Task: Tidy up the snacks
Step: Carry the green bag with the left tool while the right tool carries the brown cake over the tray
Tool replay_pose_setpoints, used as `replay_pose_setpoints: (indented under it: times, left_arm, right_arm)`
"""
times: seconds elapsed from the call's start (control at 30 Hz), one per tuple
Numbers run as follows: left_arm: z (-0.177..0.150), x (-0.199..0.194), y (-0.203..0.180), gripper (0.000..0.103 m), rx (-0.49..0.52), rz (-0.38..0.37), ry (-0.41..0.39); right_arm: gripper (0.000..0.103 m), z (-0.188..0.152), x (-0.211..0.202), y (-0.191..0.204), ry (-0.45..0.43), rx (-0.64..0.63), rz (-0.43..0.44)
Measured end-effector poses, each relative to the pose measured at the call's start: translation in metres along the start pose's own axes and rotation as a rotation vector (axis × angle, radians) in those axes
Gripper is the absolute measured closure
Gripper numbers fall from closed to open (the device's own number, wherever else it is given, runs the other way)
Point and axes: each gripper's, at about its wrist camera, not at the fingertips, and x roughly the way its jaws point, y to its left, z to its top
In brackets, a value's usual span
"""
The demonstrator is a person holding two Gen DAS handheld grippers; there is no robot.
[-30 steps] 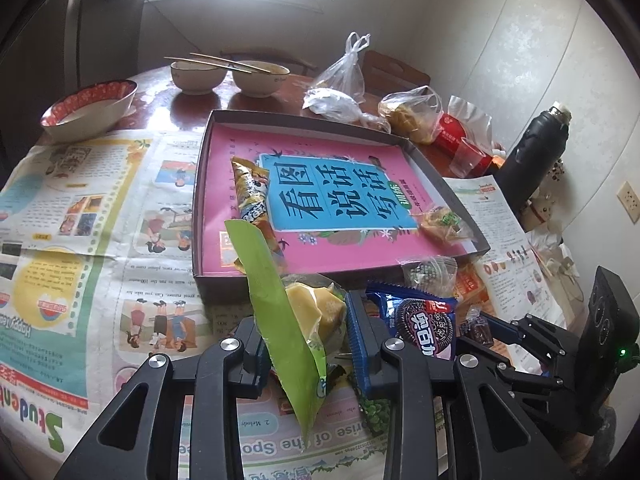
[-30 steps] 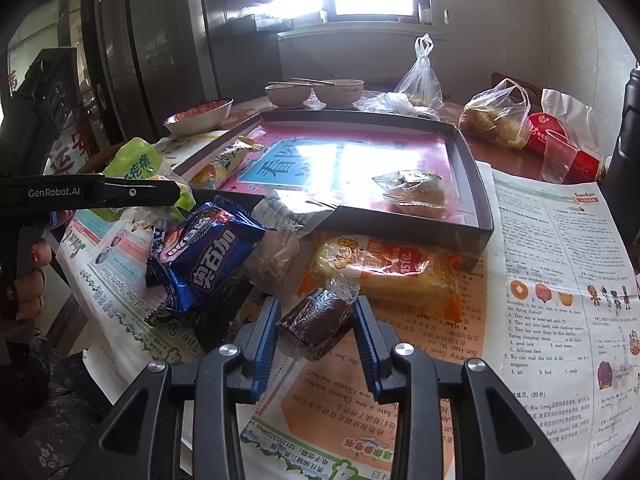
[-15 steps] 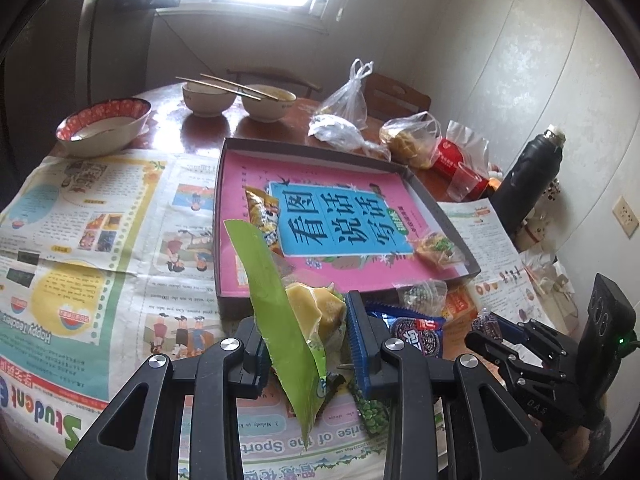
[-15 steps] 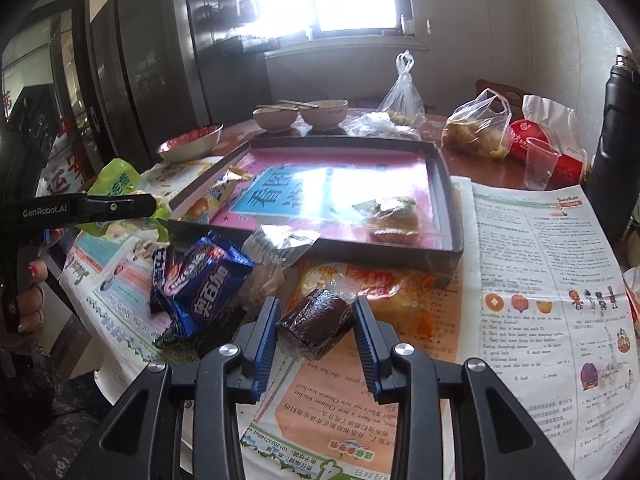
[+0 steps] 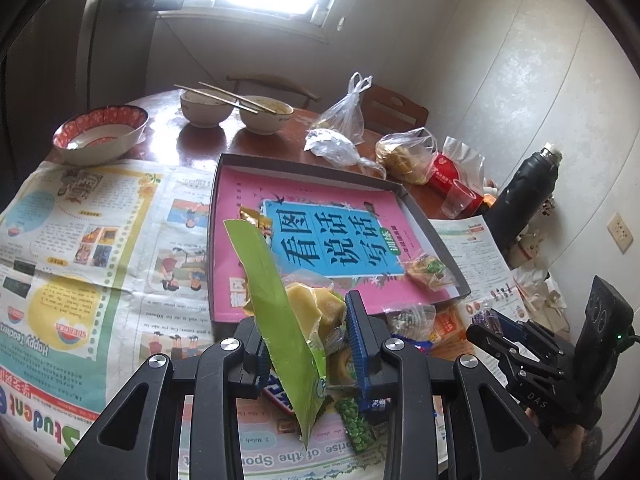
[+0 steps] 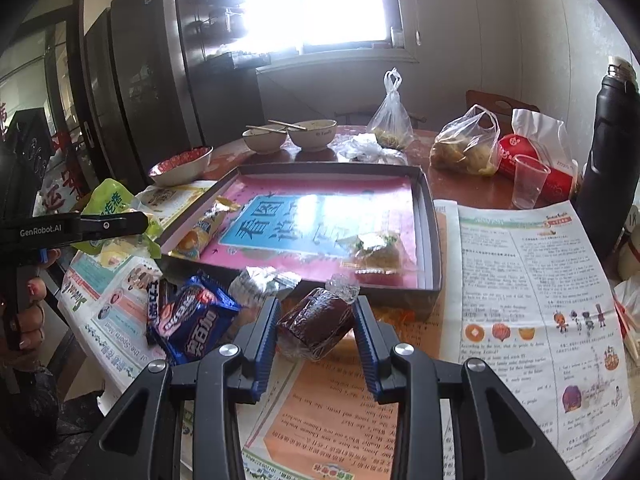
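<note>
Above the newspaper, short of the tray: both grippers loaded

Left gripper (image 5: 308,322) clamps a green snack bag (image 5: 280,304), held clear of the newspaper (image 5: 100,240); its long axis runs steeply, upper end tilted up-left toward the shallow dark tray (image 5: 216,216), lower corner pointing down at the paper. Right gripper (image 6: 316,320) pinches a dark brown wrapped cake (image 6: 316,326), long axis slanting lower-left to upper-right, twisted clear wrapper end aimed at the tray's near wall (image 6: 400,300). Blue cookie pack (image 6: 192,320) lies on the paper just left of it
</note>
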Motion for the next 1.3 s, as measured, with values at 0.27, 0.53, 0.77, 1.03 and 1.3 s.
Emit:
replay_pose_setpoints:
  times: [0.27,0.53,0.77,1.03,1.3]
  left_arm:
    - [0.011,0.001,-0.001,0.069,0.002,-0.012,-0.015]
    - [0.02,0.006,-0.007,0.069,0.017,-0.013,-0.02]
    - [0.025,0.014,-0.011,0.07,0.027,-0.011,-0.011]
    - [0.033,0.031,-0.015,0.069,0.031,-0.016,0.005]
    - [0.036,0.051,-0.02,0.069,0.05,-0.025,0.035]
  right_arm:
    - [0.066,0.017,-0.002,0.0,-0.037,0.004,0.007]
    - [0.066,0.03,-0.001,0.002,-0.056,-0.002,0.019]
    - [0.066,0.039,0.005,0.004,-0.06,-0.009,0.03]
    - [0.066,0.049,0.014,0.003,-0.061,-0.002,0.045]
    - [0.066,0.056,0.031,0.002,-0.04,0.0,0.06]
